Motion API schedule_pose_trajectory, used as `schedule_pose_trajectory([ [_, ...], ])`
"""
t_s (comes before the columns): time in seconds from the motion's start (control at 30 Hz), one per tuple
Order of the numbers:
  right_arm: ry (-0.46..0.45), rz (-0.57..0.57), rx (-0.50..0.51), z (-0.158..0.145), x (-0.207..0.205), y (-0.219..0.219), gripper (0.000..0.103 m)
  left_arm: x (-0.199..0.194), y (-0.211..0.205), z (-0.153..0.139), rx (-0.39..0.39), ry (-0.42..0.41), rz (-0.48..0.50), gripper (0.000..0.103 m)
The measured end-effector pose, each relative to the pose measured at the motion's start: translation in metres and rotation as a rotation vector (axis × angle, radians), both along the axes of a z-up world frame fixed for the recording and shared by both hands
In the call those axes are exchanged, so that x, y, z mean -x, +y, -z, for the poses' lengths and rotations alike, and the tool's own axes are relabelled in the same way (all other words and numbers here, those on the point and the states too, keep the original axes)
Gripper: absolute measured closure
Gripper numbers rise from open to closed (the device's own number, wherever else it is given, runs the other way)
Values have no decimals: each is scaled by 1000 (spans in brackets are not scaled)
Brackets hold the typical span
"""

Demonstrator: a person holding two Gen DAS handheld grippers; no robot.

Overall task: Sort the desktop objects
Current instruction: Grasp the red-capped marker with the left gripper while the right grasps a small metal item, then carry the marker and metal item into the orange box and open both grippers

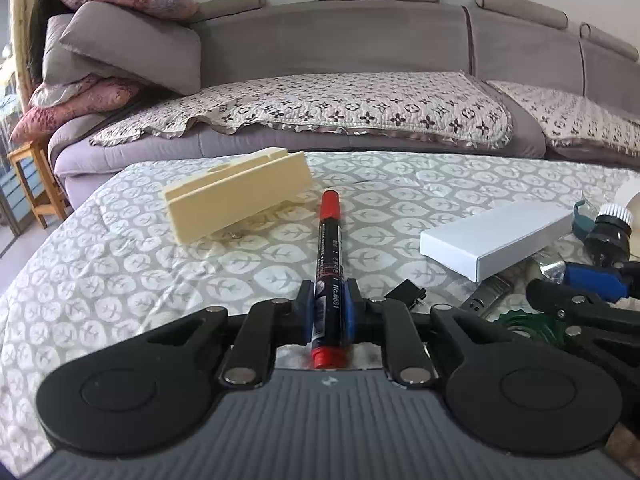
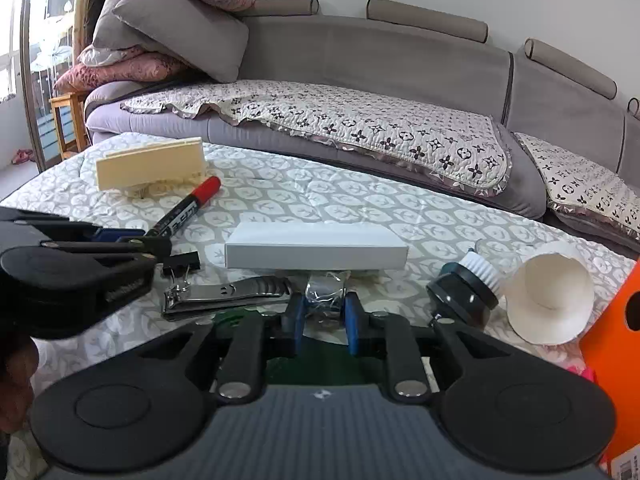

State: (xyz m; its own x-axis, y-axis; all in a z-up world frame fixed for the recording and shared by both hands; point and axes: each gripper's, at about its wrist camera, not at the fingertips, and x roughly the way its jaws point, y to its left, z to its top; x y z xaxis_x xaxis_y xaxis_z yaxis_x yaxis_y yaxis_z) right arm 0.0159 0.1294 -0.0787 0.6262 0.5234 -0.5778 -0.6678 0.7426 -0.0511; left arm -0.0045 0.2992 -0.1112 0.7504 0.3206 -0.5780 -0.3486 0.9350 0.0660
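My left gripper (image 1: 330, 300) is shut on a black marker with a red cap (image 1: 329, 236), gripped near its back end, cap pointing away towards a cream slotted stand (image 1: 236, 196). In the right wrist view the same marker (image 2: 188, 208) sticks out of the left gripper (image 2: 152, 239) at the left. My right gripper (image 2: 325, 316) has its blue pads against both sides of a small crinkled clear packet (image 2: 326, 294) lying just in front of a white flat box (image 2: 316, 252). In the left wrist view the right gripper (image 1: 576, 276) shows at the right edge.
On the leaf-patterned cloth (image 2: 360, 204) lie a nail clipper (image 2: 224, 298), a black binder clip (image 2: 182, 260), a dark brush head with white bristles (image 2: 464, 292) and a tipped white cup (image 2: 548, 300). An orange box (image 2: 612, 340) stands at the right. A grey sofa (image 1: 340, 40) runs behind.
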Motion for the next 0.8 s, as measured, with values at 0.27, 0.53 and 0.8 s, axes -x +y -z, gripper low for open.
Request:
schedule_pose_trajectory([
  [0.27, 13, -4, 0, -7, 17, -17, 84, 18, -10, -10, -22, 2, -11, 87],
  [0.53, -1, -10, -51, -23, 50, -37, 84, 42, -26, -30, -23, -6, -5, 87],
  [0.8, 7, 23, -67, -35, 85, -76, 84, 77, -51, -37, 32, 6, 18, 87],
])
